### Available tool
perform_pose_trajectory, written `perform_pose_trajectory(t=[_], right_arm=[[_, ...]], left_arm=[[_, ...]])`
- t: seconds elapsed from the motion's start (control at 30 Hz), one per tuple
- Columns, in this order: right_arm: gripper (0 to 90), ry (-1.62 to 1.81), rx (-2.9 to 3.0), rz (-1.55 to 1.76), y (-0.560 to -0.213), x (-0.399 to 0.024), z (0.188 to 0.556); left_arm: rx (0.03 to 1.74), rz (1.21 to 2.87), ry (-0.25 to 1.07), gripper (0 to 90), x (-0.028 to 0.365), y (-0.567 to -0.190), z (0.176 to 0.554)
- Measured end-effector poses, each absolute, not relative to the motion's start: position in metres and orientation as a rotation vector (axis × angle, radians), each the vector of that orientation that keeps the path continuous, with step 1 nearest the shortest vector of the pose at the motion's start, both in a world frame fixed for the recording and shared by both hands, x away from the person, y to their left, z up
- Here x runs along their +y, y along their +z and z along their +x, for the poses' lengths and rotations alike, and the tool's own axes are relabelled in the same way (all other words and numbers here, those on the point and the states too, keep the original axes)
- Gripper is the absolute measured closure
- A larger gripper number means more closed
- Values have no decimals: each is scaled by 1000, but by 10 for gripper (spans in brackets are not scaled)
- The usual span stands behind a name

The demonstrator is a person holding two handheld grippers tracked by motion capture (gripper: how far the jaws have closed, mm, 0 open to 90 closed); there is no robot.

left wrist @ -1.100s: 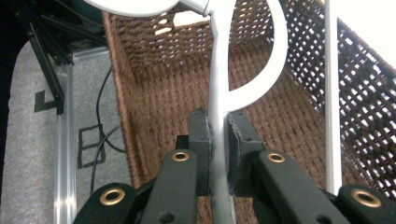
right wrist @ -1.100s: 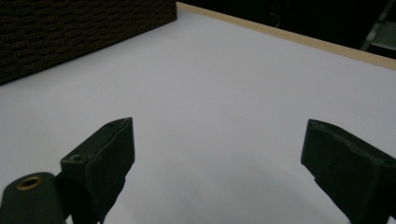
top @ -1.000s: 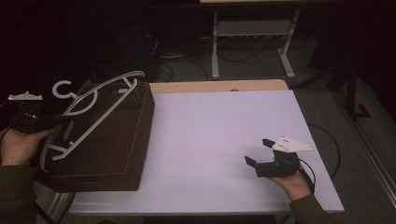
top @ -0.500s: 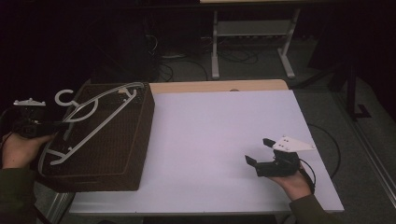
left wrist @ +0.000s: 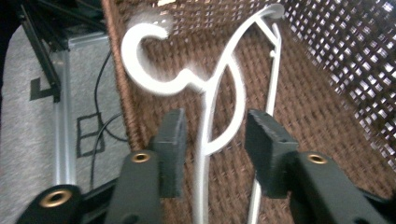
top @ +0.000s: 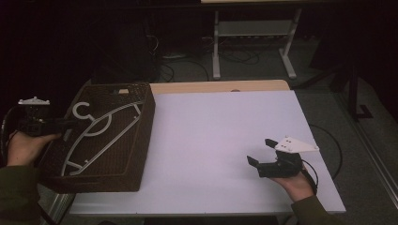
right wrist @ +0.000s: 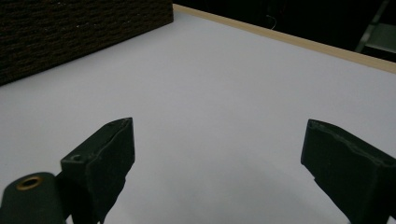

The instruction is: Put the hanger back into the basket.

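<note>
White plastic hanger (left wrist: 212, 100) is seen lying flat inside the wicker basket (top: 143, 136), straddled loosely by the left gripper (left wrist: 212, 140) with jaws parted as if releasing, while the right gripper (top: 262, 151) is held wide, idle beside the basket.

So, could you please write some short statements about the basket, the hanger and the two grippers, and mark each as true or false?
1. The white hanger lies inside the brown woven basket. True.
2. The left gripper is clamped shut on the hanger. False: its jaws stand open, with the hanger's thin bars passing between them.
3. The right gripper holds a hanger above the table. False: its jaws are wide open with nothing between them, over the bare white table.
4. The basket stands at the left end of the table. True.
5. The hanger's hook points toward the person. False: the hook lies at the far end of the basket.
</note>
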State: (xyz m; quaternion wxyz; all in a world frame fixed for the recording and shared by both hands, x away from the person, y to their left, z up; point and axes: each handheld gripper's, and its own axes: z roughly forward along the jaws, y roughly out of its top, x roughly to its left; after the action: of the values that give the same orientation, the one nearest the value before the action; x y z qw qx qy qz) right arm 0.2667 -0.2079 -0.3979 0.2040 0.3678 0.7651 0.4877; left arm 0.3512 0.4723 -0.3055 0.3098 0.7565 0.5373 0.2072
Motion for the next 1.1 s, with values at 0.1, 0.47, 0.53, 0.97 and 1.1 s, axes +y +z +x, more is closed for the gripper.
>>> perform_pose_trajectory(t=[0.1,0.47,0.53,0.97,1.1], right_arm=[[91,1355,2135,1013,-398,-209,267],[91,1360,2136,1022,-397,-208,266],[91,1360,2135,1020,-397,-209,266],[91,1396,2099,1025,-389,-215,269],[91,1416,2087,1031,-386,-216,270]], left_arm=[[1411,1969,551,454,470,-303,351],[1316,1851,556,259,447,-282,344],[1298,1835,557,240,442,-278,342],[1165,1783,543,131,397,-260,328],[1112,1781,538,131,377,-259,325]])
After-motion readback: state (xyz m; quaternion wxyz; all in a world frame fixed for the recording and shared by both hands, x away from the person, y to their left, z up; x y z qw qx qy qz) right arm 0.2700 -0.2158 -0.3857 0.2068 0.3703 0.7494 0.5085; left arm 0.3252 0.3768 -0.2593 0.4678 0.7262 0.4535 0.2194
